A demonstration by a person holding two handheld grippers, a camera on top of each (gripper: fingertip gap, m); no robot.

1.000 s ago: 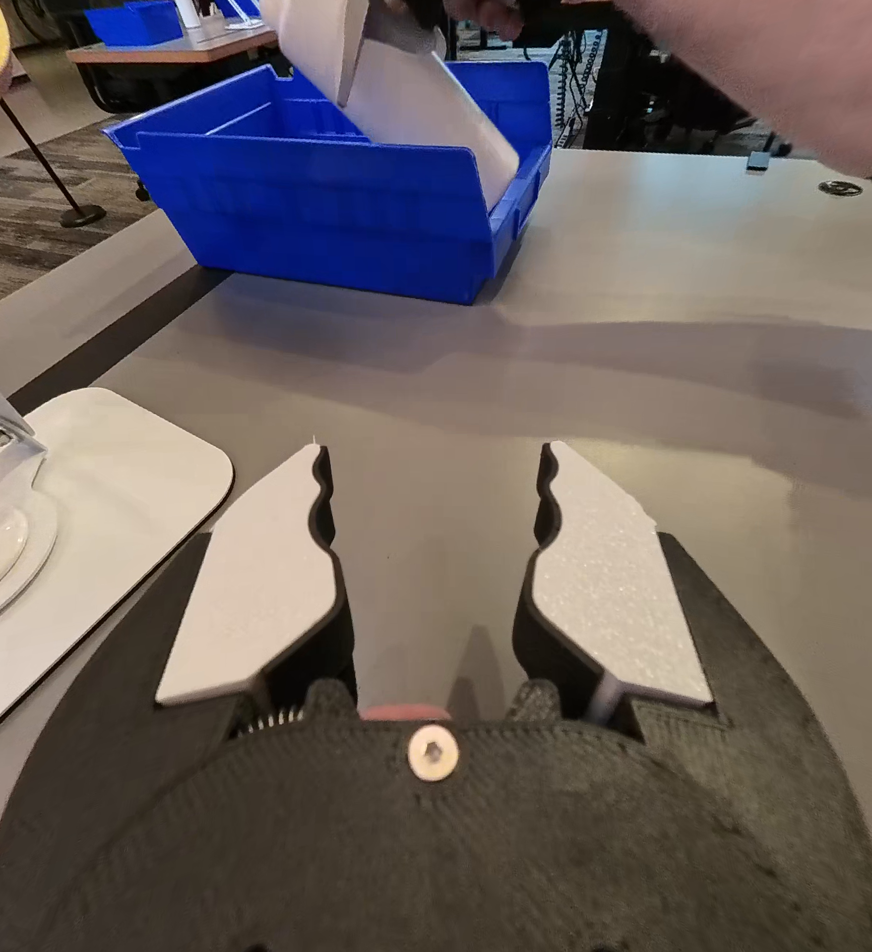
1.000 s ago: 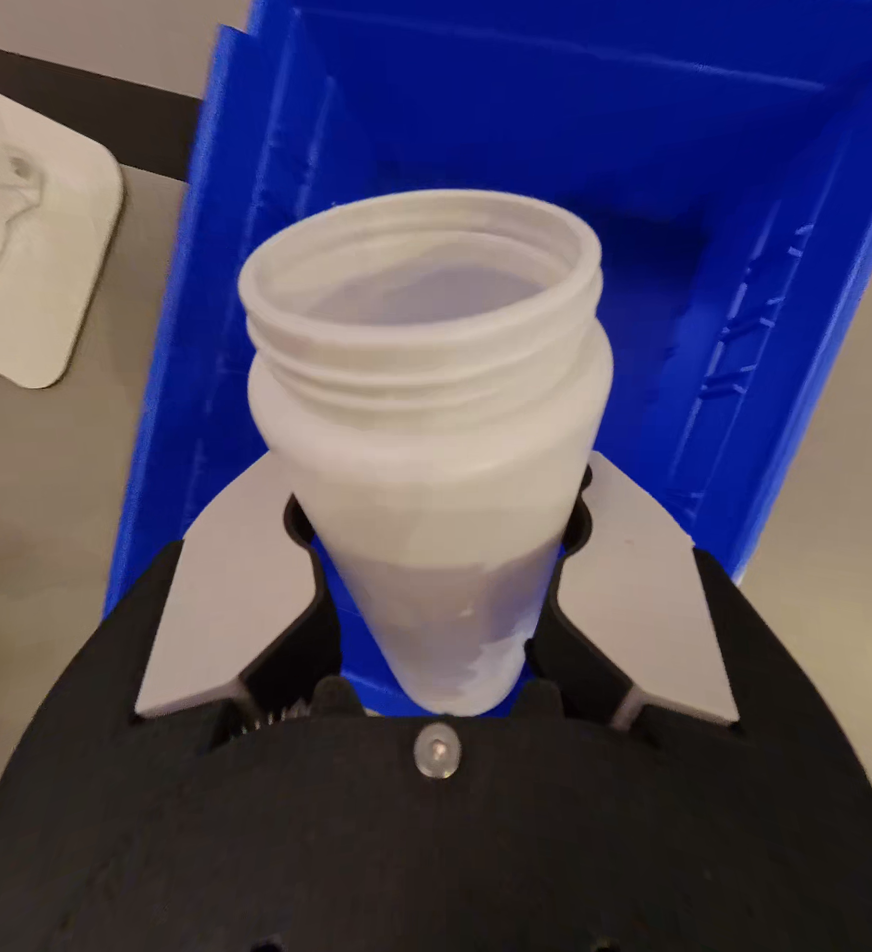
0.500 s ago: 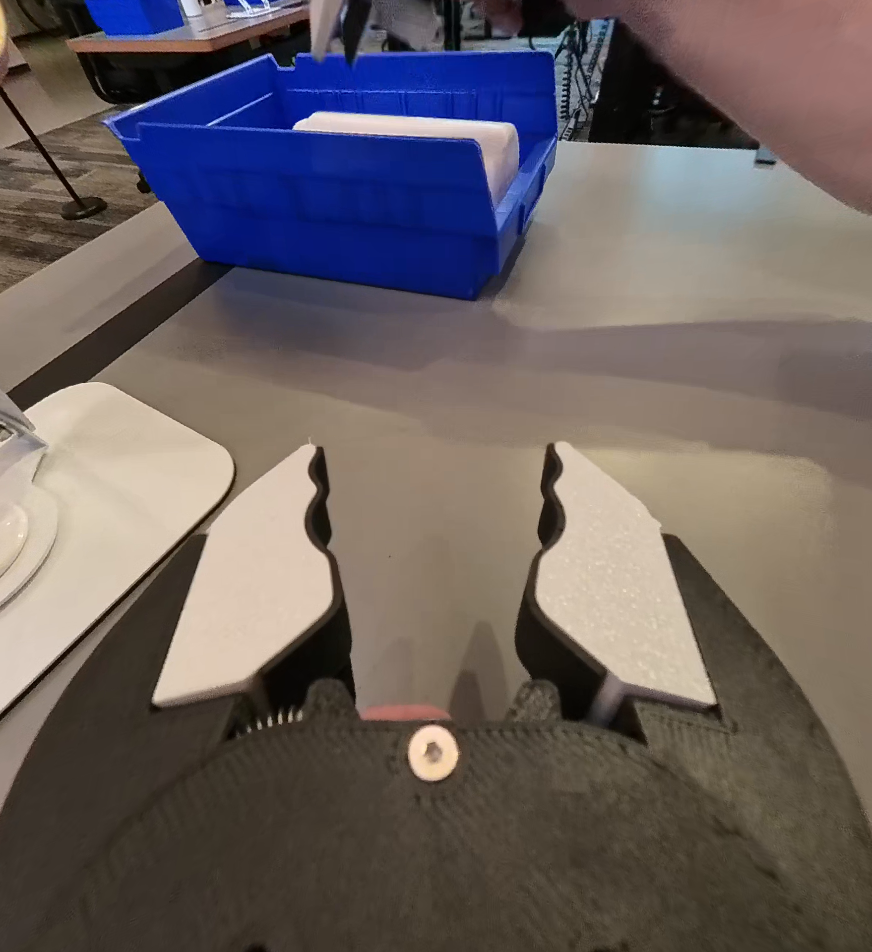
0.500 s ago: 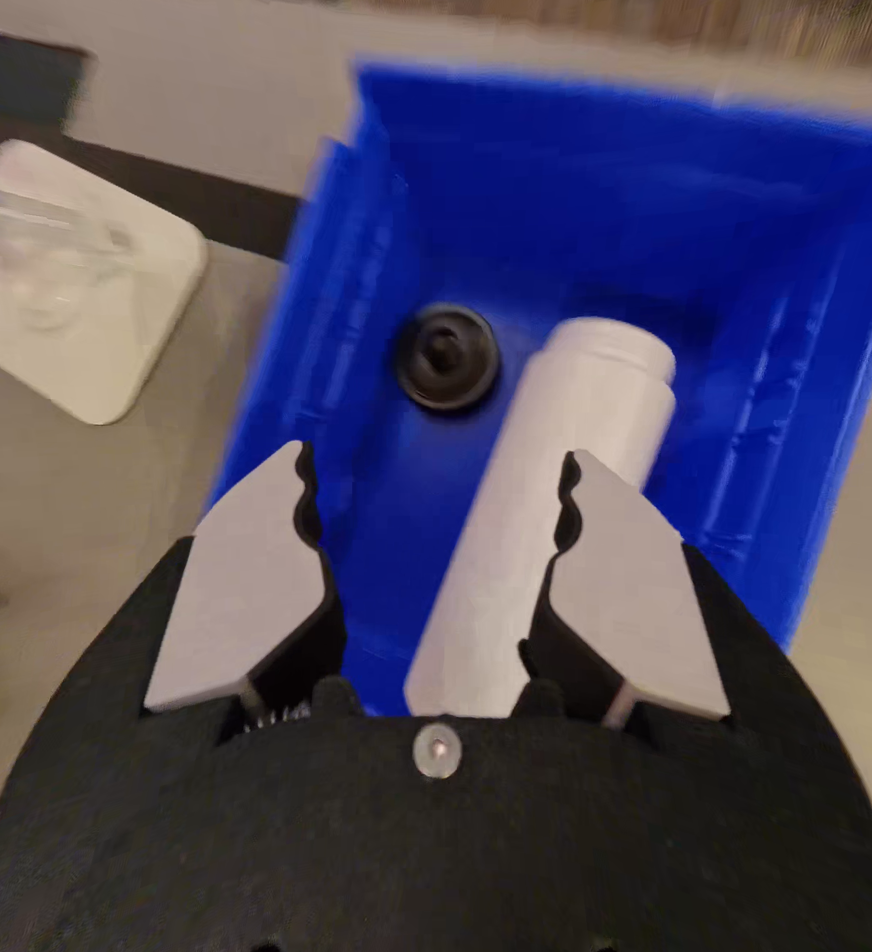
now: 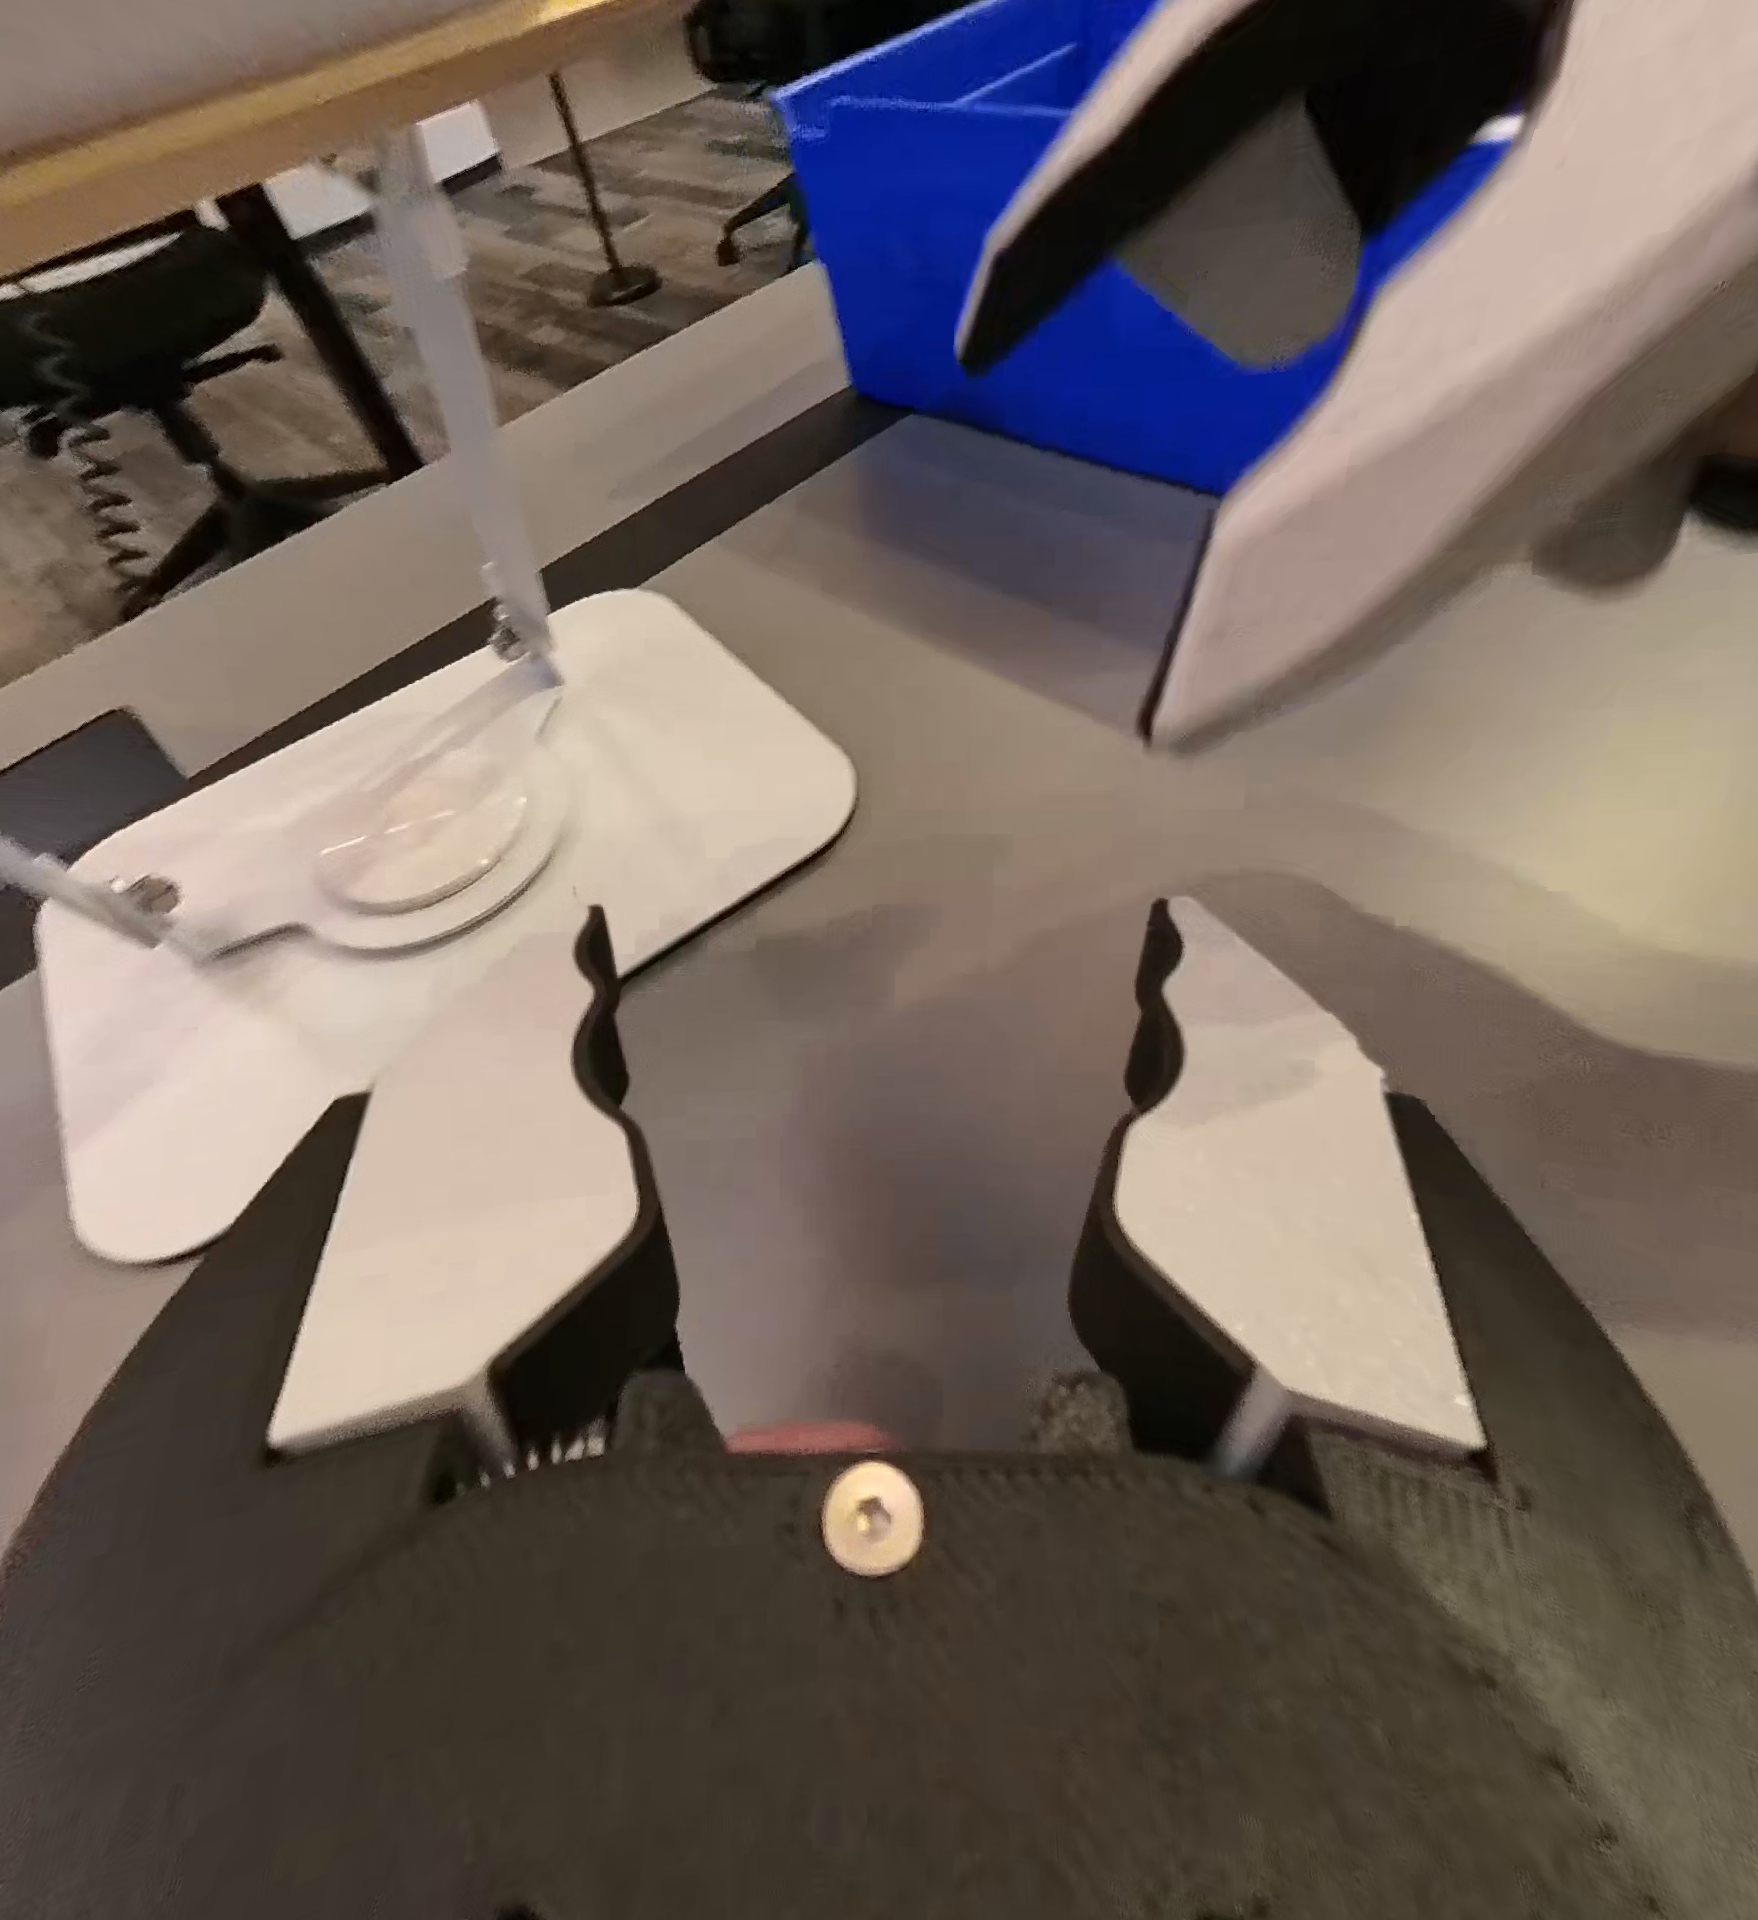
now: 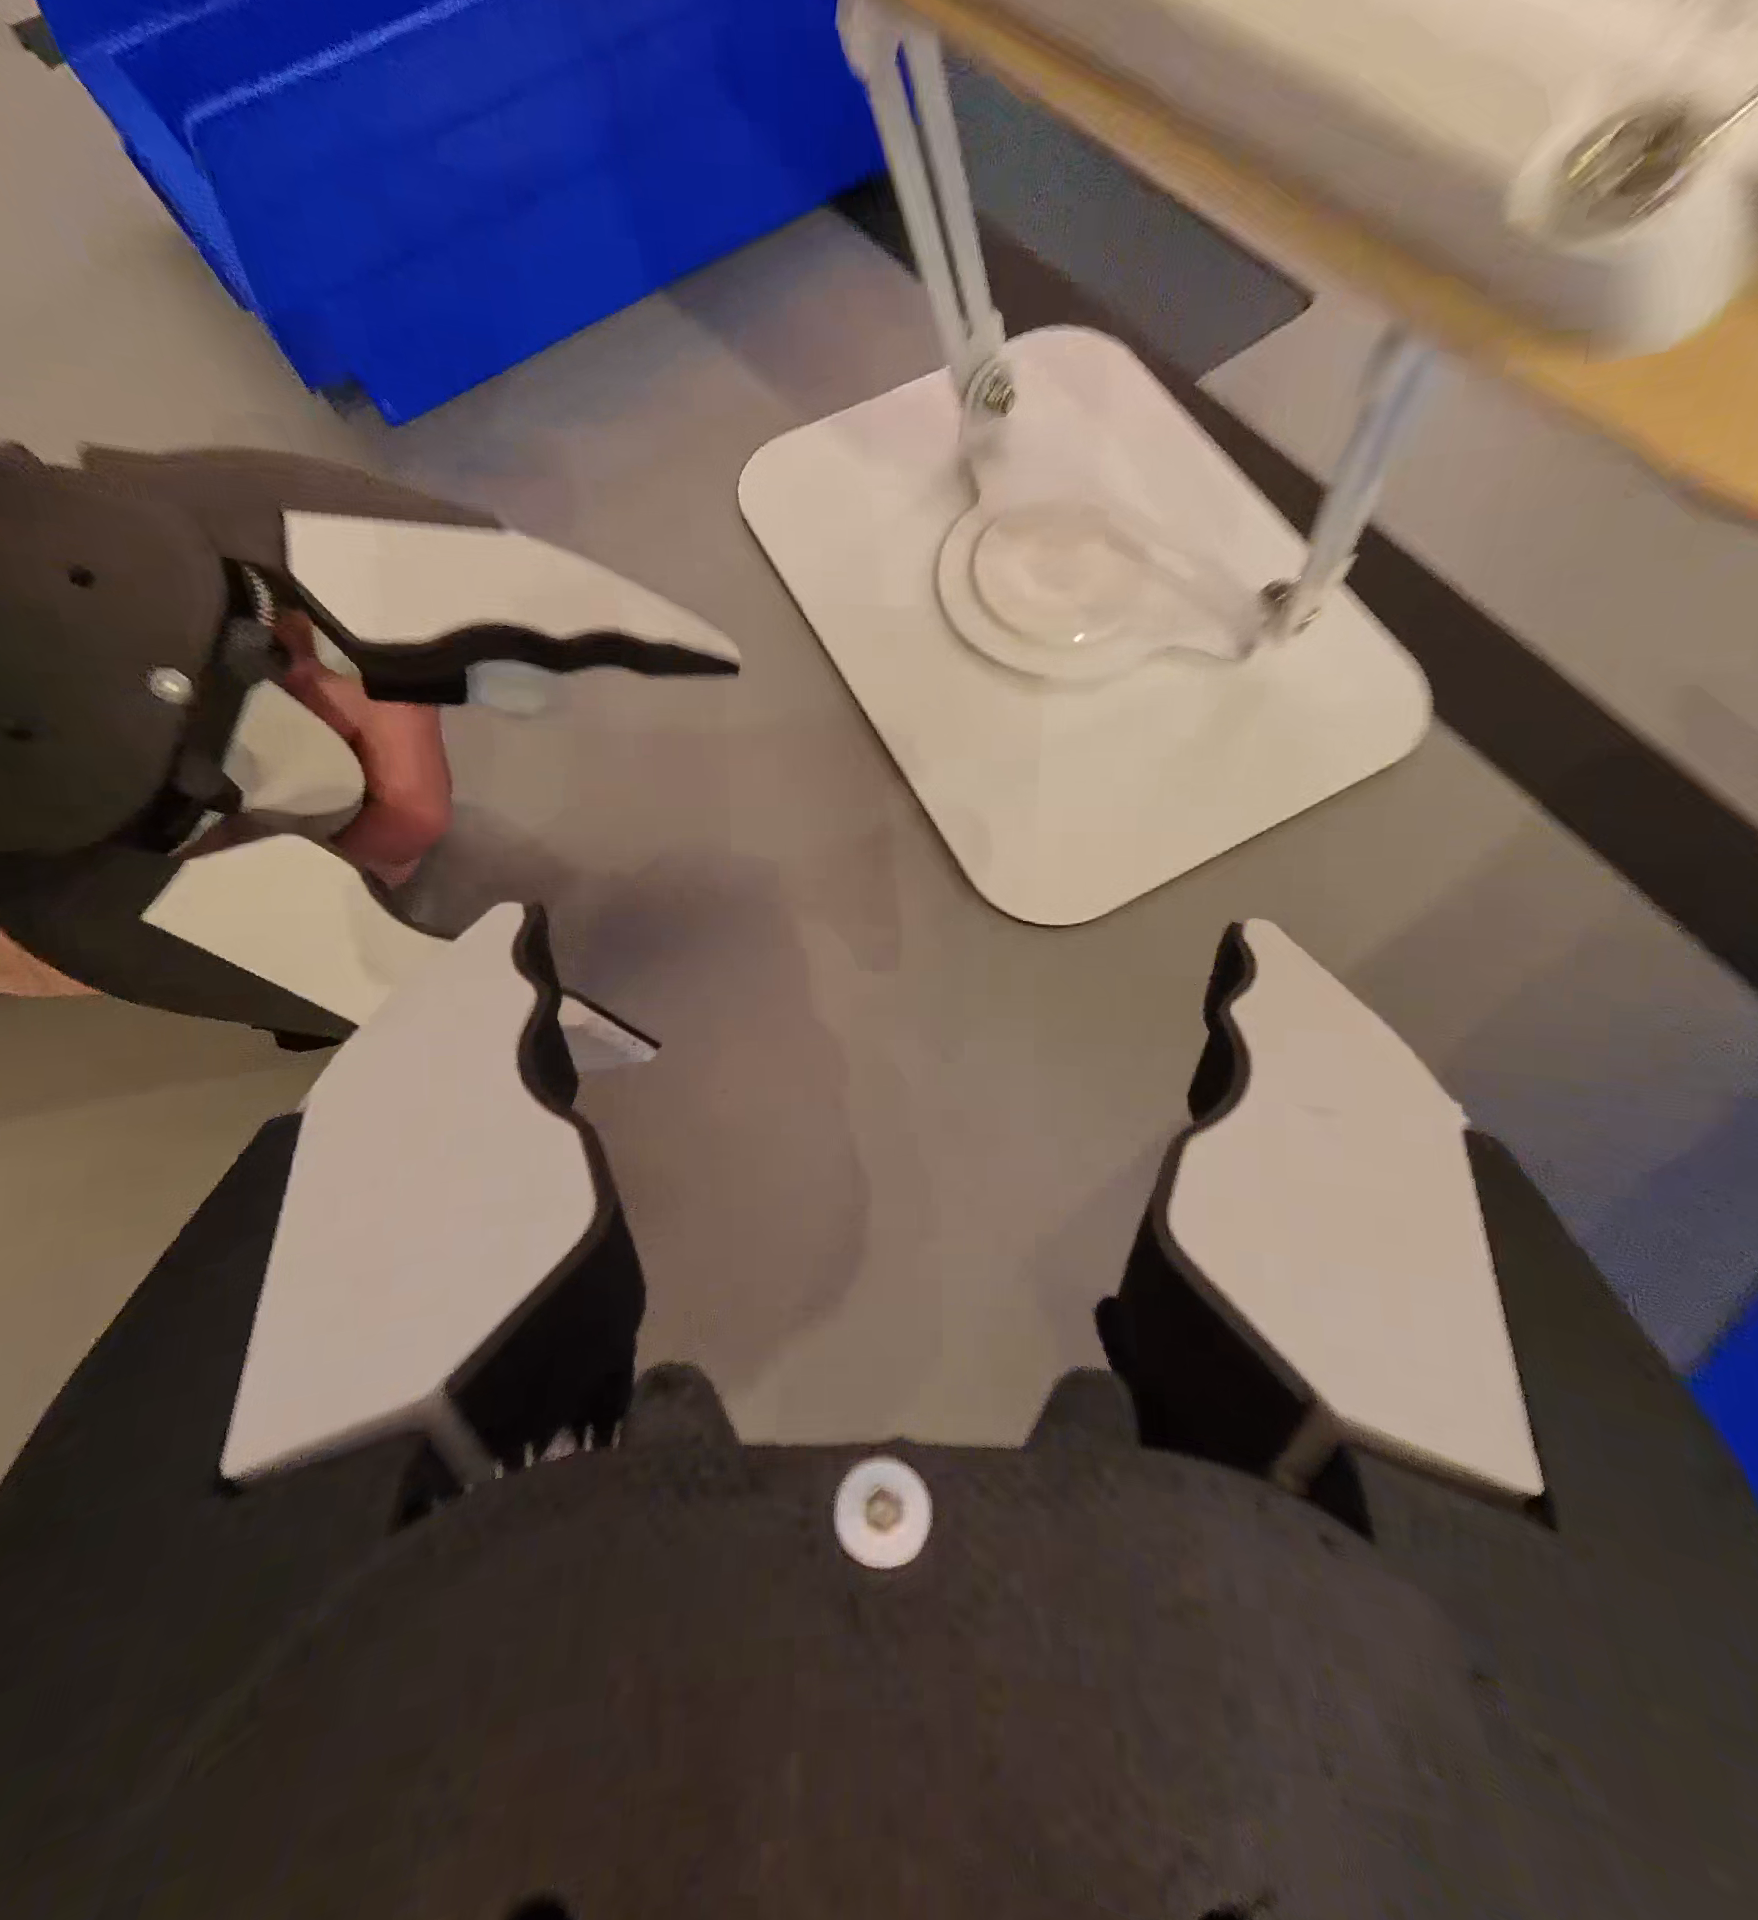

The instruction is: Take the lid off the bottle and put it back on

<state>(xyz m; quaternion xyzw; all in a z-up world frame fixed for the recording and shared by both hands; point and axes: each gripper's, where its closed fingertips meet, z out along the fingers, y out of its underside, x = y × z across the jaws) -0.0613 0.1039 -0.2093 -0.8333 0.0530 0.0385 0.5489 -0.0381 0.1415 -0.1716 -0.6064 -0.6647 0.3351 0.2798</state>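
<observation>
Hovering spread and empty, left gripper [image 5: 875, 997] and right gripper [image 6: 880, 1023]; bottle unseen, probably light, slick plastic—grip mid-body.

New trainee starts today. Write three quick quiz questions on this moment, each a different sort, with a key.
1. True or false: the left gripper is shut on the bottle.
2. What does the right gripper hold? A) a lid B) nothing C) a bottle
3. Fill in: the clear stand rests on a ____ base plate.

Key: 1 false, its jaws stand apart over bare grey table. 2 B. 3 white. The blue bin sits farther back; no bottle shows in either view.
</observation>
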